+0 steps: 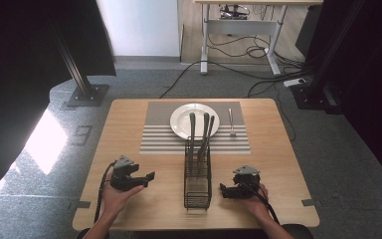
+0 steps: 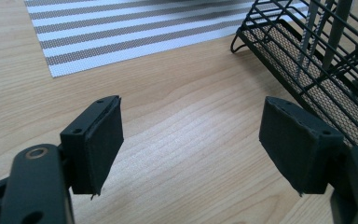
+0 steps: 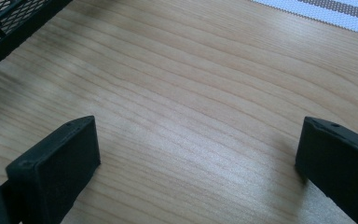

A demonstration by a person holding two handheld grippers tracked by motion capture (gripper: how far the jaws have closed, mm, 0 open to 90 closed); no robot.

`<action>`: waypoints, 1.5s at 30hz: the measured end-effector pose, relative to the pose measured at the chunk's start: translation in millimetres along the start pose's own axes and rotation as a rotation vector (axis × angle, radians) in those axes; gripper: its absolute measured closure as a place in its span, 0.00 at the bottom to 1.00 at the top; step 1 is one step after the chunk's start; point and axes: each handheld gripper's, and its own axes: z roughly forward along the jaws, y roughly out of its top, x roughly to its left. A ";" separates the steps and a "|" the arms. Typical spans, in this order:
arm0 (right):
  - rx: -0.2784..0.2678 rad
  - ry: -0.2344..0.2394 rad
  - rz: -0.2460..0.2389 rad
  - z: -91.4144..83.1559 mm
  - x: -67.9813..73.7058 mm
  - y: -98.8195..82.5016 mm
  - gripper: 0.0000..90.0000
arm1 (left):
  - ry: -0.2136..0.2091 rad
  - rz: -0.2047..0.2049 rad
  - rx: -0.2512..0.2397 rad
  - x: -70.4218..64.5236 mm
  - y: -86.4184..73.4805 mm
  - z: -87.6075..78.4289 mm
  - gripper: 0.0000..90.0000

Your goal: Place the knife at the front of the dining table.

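Observation:
A black wire cutlery basket stands on the wooden table between my two grippers, with several grey utensils upright in its far end. My left gripper rests left of it, held by a hand, jaws wide open over bare wood and empty. In the left gripper view the same gripper faces the basket at upper right. My right gripper sits just right of the basket, open and empty. In the right gripper view that gripper spans bare wood, with a corner of the basket at upper left.
A grey and white striped placemat lies across the far half of the table. A white plate sits on it. A single metal utensil lies on the mat right of the plate. Cables and a desk stand beyond the table.

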 end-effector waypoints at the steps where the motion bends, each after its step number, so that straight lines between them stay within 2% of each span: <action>1: -0.001 -0.001 0.000 0.1 0.2 0.0 0.00 | 0.000 0.007 0.001 -0.7 0.2 -0.1 0.24; 5: 0.003 -0.002 0.001 -0.6 0.5 -0.2 0.00 | 0.016 0.033 -0.018 -3.6 2.8 -2.4 0.22; 8: 0.012 -0.007 0.006 -2.0 0.4 -0.1 0.01 | 0.029 0.035 -0.040 -4.3 7.4 -5.5 0.21; 15: 0.015 -0.010 0.010 -2.1 0.7 0.3 0.01 | 0.020 0.037 -0.099 -13.4 33.9 -7.5 0.22; 18: 0.015 -0.006 0.003 -2.4 0.8 -0.1 0.01 | 0.005 0.050 -0.109 -19.4 43.4 -6.9 0.24; 23: 0.008 -0.003 0.001 -2.4 1.3 -0.9 0.01 | -0.007 0.048 -0.118 -23.4 52.8 -4.6 0.26; 30: 0.003 -0.002 0.000 -1.8 2.4 -1.0 0.00 | -0.038 0.027 -0.088 -30.5 70.0 13.0 0.27; 37: -0.004 0.000 -0.004 -1.5 2.2 -1.5 0.00 | -0.040 0.059 -0.097 -45.5 90.5 27.1 0.28; 45: -0.004 0.004 -0.012 -1.5 1.9 -1.4 0.01 | -0.049 0.076 -0.090 -60.8 109.6 47.7 0.32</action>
